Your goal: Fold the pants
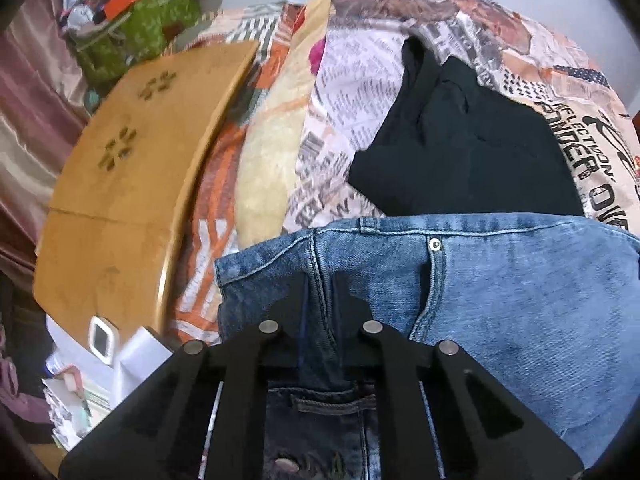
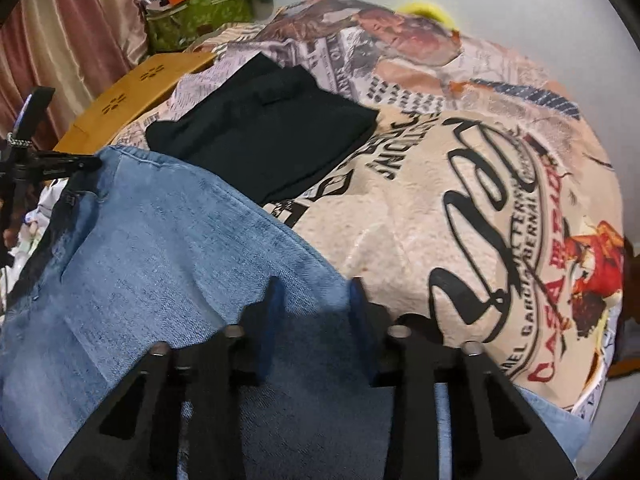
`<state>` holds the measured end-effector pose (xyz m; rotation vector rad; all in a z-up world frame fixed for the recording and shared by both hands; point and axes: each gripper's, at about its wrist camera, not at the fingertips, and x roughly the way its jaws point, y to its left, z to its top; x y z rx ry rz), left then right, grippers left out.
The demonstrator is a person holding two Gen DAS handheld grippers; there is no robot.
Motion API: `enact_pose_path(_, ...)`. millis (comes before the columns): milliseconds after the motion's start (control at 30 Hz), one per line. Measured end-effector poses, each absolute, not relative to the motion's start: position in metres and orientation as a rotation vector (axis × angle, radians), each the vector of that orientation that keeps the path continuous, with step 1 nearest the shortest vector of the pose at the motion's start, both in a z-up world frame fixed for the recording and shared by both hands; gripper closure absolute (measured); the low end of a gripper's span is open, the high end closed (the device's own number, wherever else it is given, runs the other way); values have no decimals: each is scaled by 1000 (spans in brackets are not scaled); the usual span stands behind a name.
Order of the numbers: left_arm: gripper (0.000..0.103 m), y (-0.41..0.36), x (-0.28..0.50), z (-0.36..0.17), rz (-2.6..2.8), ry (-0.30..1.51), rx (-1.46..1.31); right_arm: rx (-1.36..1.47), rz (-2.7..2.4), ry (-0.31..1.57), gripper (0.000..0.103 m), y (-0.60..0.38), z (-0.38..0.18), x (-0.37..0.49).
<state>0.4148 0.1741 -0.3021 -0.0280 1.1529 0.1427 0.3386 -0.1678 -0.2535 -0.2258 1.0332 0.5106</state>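
On the bed, the blue denim jeans point(image 1: 500, 300) stretched left to right, the left gripper point(image 1: 320, 292) pinching their waistband seam, the right gripper point(image 2: 314, 300) wide over the leg.

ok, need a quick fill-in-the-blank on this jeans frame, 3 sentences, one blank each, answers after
1. The jeans under both grippers are made of blue ____.
2. Beyond the jeans lies a folded garment whose colour is ____.
3. Left of the printed bedspread sits a board made of ____.

Missing words: denim; black; wood
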Motion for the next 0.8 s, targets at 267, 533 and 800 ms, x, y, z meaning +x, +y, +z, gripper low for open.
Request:
enact_pose_path(267, 95, 174, 388, -226, 143, 982, -29, -203, 424, 844, 97, -180, -199, 324)
enact_pose_path(533, 95, 173, 341, -197, 120, 940, -45, -190, 451, 811, 97, -188, -167, 284)
enact_pose_path(800, 95, 173, 284, -197, 120, 925, -61, -149, 499, 812, 97, -194, -159, 227)
